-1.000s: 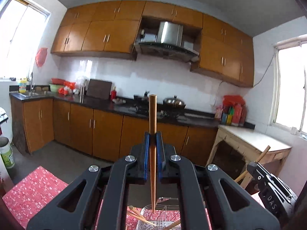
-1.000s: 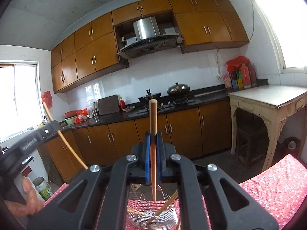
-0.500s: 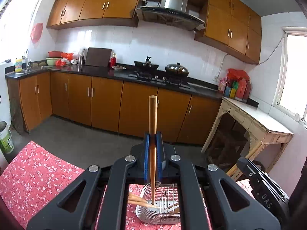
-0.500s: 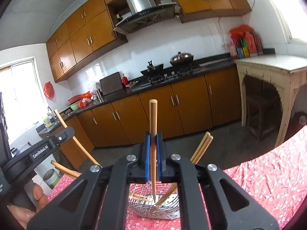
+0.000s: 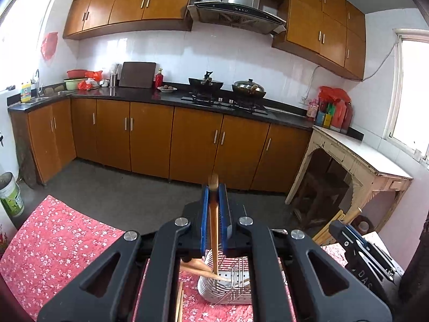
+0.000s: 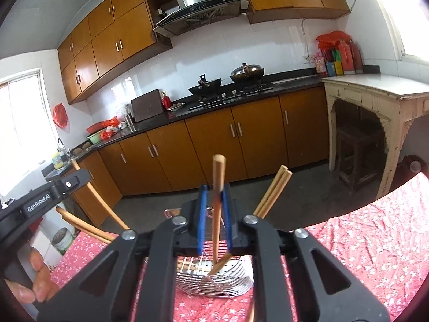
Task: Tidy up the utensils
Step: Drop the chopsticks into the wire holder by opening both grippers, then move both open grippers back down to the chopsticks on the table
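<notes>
A wire-and-steel utensil basket (image 5: pixel 228 284) (image 6: pixel 214 276) stands on the red floral tablecloth and holds several wooden chopsticks (image 6: pixel 272 191). My left gripper (image 5: pixel 214 201) has its blue jaws slightly apart; a blurred chopstick (image 5: pixel 213 228) between them has slid down, tip in the basket. My right gripper (image 6: pixel 214 201) has its jaws apart; its chopstick (image 6: pixel 217 204) leans loose between them with its tip in the basket. Each gripper shows at the edge of the other's view: right gripper (image 5: pixel 359 252), left gripper (image 6: pixel 48 196).
The red floral tablecloth (image 5: pixel 53 241) (image 6: pixel 375 241) covers the table. Two loose chopsticks (image 5: pixel 179 303) lie on it by the basket. Beyond are the kitchen cabinets (image 5: pixel 187 139), a cream side table (image 5: pixel 362 161) and a bucket (image 5: pixel 10 193).
Both grippers tilted down over the basket. Both jaws opened a little; the left chopstick dropped lower, and the right chopstick came loose and tilted.
</notes>
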